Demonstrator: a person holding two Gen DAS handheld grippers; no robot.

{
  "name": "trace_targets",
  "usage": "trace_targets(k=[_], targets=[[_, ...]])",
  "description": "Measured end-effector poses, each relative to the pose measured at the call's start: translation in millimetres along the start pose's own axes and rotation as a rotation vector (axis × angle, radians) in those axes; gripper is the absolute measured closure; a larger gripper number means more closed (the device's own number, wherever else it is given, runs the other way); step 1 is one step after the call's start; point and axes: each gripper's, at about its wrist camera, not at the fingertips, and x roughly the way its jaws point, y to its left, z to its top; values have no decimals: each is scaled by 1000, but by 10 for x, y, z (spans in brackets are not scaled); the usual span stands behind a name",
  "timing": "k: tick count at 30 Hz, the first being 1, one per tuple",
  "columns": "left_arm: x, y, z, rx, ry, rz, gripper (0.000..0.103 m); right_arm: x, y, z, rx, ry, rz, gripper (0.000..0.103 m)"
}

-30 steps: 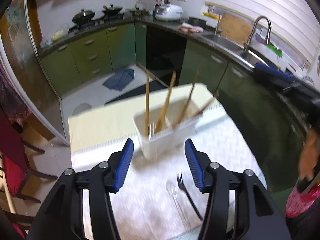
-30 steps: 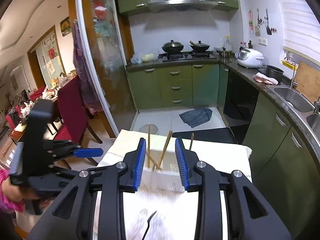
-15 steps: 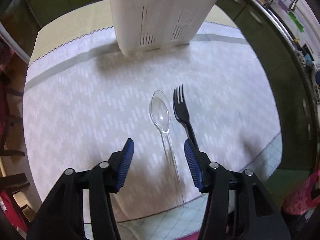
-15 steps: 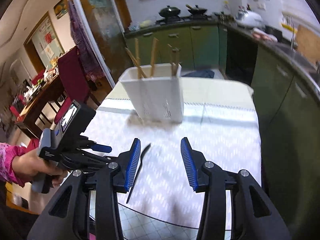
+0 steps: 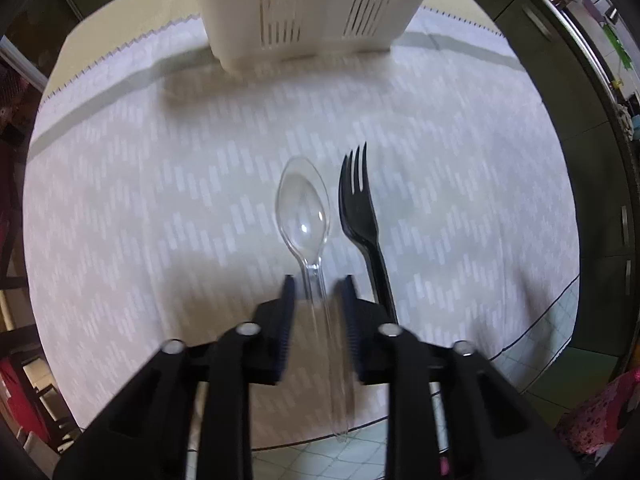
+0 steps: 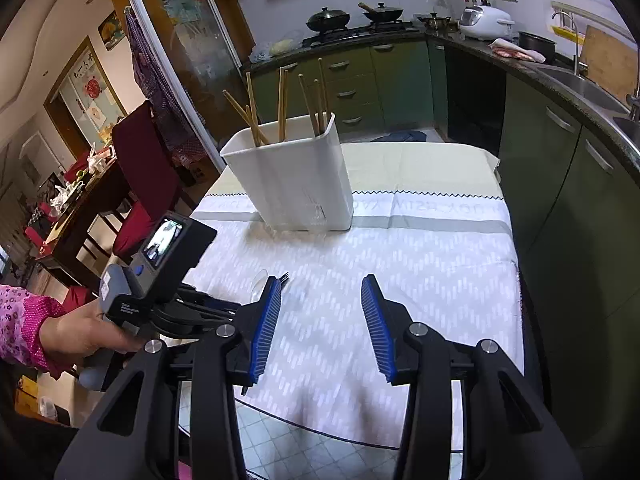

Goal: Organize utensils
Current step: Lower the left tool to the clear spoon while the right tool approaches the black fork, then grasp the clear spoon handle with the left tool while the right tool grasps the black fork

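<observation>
A clear plastic spoon [image 5: 304,208] and a black plastic fork [image 5: 360,216] lie side by side on the white patterned tablecloth [image 5: 160,200], heads toward a white utensil holder [image 5: 320,8]. My left gripper [image 5: 318,292] points straight down with its jaws closing around the spoon's handle; a thin gap still shows on each side. In the right wrist view the holder [image 6: 296,176] has several wooden chopsticks [image 6: 282,104] standing in it. My right gripper [image 6: 322,300] hovers open over bare cloth, with the fork's tines [image 6: 284,276] just beyond its left finger.
A person's hand [image 6: 80,336] in a pink sleeve holds the left tool. The cloth ends near the table's front edge, with tiled floor [image 6: 280,432] below. Green cabinets [image 6: 560,152] run along the right, and a red chair [image 6: 140,168] stands to the left.
The left gripper dropped from above the holder down to the cloth, and its jaws narrowed around the spoon's handle. The right gripper sank lower over the table and opened wider.
</observation>
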Motion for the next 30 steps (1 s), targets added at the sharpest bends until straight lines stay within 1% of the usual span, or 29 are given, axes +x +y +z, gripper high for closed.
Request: trace_targets(k=[1,2,9,10,11,12,15,18,19,20,22,25,30], targets=[[10,-23,7,3,3,-1,84,6,5,-3,-1,2,4,61],[17,-29,11,1,6,-4,87,14,12,-5,-5,3,7,61],[68,-41,187,-17,8,-10,93,75,65,-27,-20,18,10,60],[69,-34,234,-18,10,-13,94,84,74,-30,-23,22,9,59],[66,-33,236,-15,10,-18,94,114,96,-33,-30,33,7,54],[61,-24,234,-12,10,-22,94,159,124,-40,-40,51,5,53],[35,85,220,-11,7,-42,95,396,214,-80,-67,115,-2,53],[-30,168,168,-9,-8,-51,95,768,310,-114,-81,200,5,54],[-77,200,152,-7,-19,-55,95,872,329,-130,-85,225,10,59],[-123,225,141,-4,-30,-58,95,1005,353,-138,-85,255,18,66],[-212,294,107,-2,-47,-60,95,1230,379,-138,-86,302,18,71],[-342,343,43,4,-67,-69,95,1559,423,-87,-59,369,51,72],[-542,468,-40,26,-102,-80,95,1865,527,-11,-50,407,38,72]])
